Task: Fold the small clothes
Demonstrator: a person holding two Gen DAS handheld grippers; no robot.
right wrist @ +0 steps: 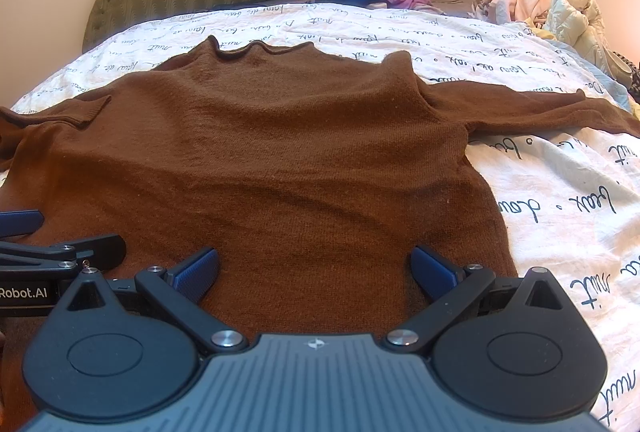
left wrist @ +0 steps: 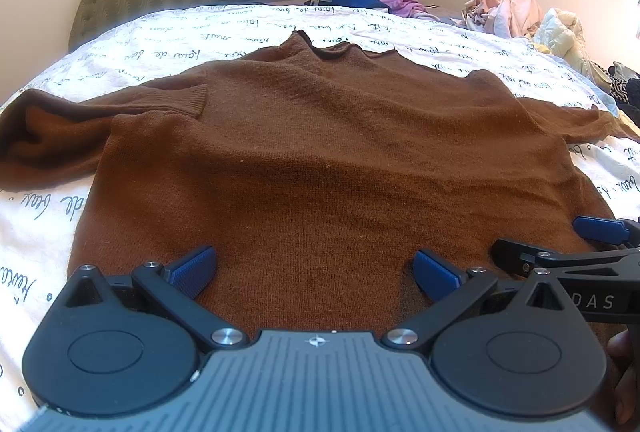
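Both claws are hovering low over the near hem, side by side. The left gripper (left wrist: 315, 270) is holding its blue-padded jaws wide apart, clamping nothing; the right gripper (right wrist: 315, 271) is gaping the same way. Beyond them the brown knitted sweater (left wrist: 320, 136) is lying flat, filling the middle of each frame, collar toward the top. Its left sleeve (left wrist: 60, 132) is lying doubled back at the left edge, while the right sleeve (right wrist: 540, 108) is stretching out. On the white script-printed bedsheet (right wrist: 560, 192), folding is looking barely begun.
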